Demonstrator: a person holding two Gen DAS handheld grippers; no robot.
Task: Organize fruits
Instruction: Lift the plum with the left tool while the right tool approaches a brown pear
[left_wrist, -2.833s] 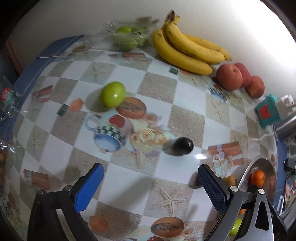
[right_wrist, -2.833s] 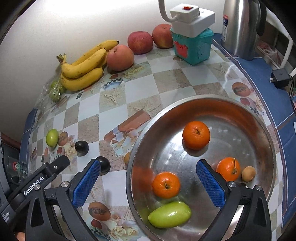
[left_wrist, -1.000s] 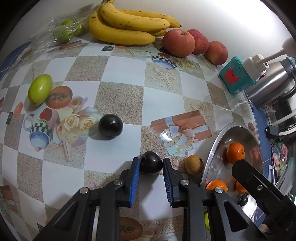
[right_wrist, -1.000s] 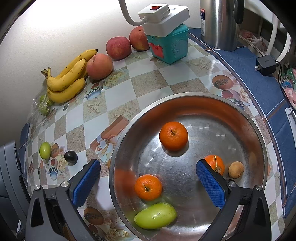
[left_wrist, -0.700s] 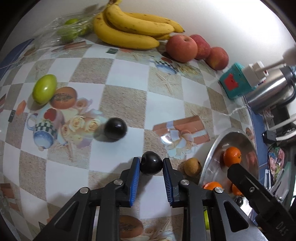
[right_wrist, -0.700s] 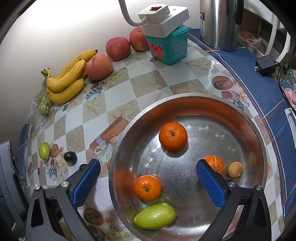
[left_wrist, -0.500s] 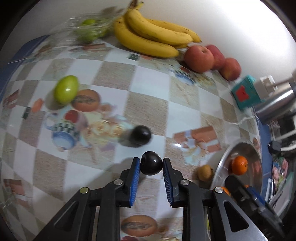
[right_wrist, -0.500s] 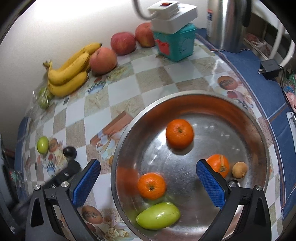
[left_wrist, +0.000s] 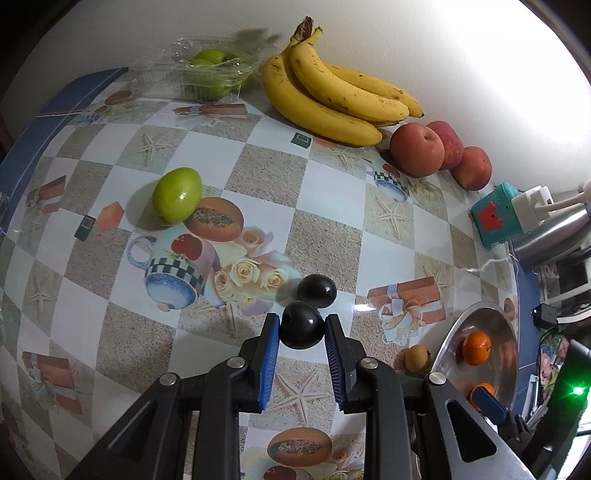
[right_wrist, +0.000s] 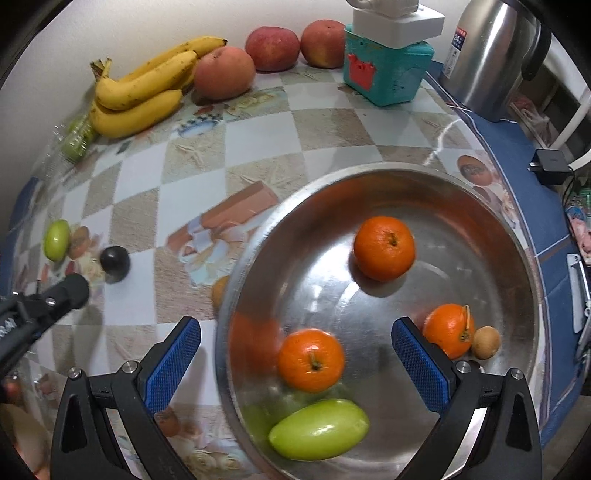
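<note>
My left gripper (left_wrist: 302, 330) is shut on a black plum (left_wrist: 301, 325) and holds it above the table. A second black plum (left_wrist: 317, 291) lies on the table just beyond it, also in the right wrist view (right_wrist: 115, 263). A green fruit (left_wrist: 177, 194) lies at the left. The steel bowl (right_wrist: 491, 214) holds three oranges, one of them (right_wrist: 384, 248) near its middle, a green fruit (right_wrist: 319, 430) and a small brown fruit (right_wrist: 487, 342). My right gripper (right_wrist: 295, 365) is open and empty above the bowl's near side.
Bananas (left_wrist: 332, 99) and three apples (left_wrist: 417, 148) lie along the wall, with a clear box of green fruit (left_wrist: 207, 75). A teal box (right_wrist: 384, 74) with a power strip and a steel kettle (right_wrist: 491, 55) stand at the right. A small brown fruit (left_wrist: 417, 357) lies beside the bowl.
My left gripper closed on the black plum and has lifted it and swung left. My right gripper stays open over the bowl and has shifted slightly.
</note>
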